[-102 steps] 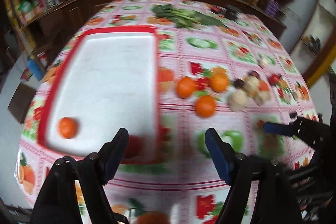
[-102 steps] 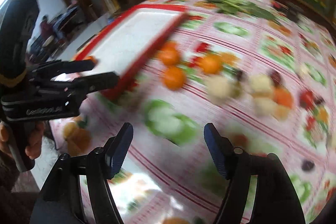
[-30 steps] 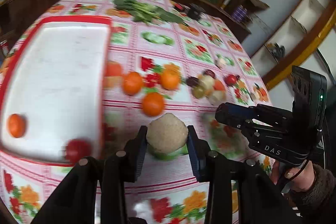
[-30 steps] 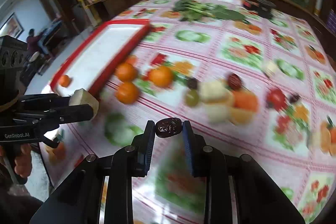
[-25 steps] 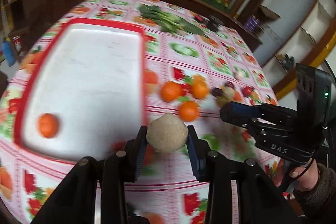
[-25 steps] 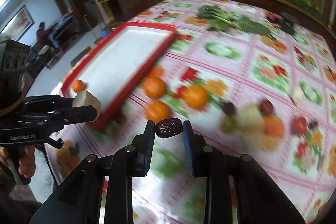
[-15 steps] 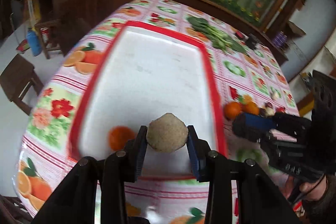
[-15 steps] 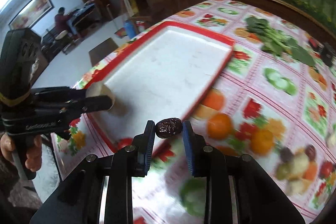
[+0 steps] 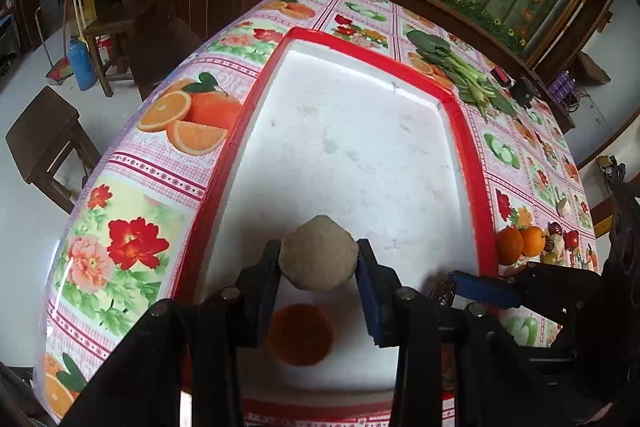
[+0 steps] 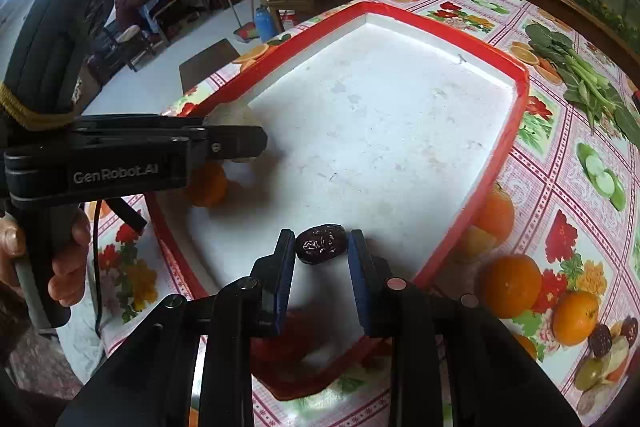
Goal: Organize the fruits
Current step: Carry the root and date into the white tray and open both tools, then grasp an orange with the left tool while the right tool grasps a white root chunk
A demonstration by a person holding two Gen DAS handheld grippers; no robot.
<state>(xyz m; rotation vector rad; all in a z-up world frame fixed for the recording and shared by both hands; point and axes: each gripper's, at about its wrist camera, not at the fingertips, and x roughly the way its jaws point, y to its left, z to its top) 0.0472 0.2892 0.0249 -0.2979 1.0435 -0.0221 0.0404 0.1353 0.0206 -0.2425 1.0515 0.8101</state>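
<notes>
Left wrist: one tan fruit (image 9: 318, 253), three oranges (image 9: 509, 245).

Black claw (image 10: 321, 255) w/ blue pads (image 10: 355, 267), silver screws, "GenRobot.AI" marking.

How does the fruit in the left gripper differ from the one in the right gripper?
The tan fruit is round, pale and matte; the dark date is oblong, wrinkled and glossy. The tan fruit fills a wider gap in the left gripper than the date does in the right gripper. Both are clamped above the red-rimmed tray.
</notes>
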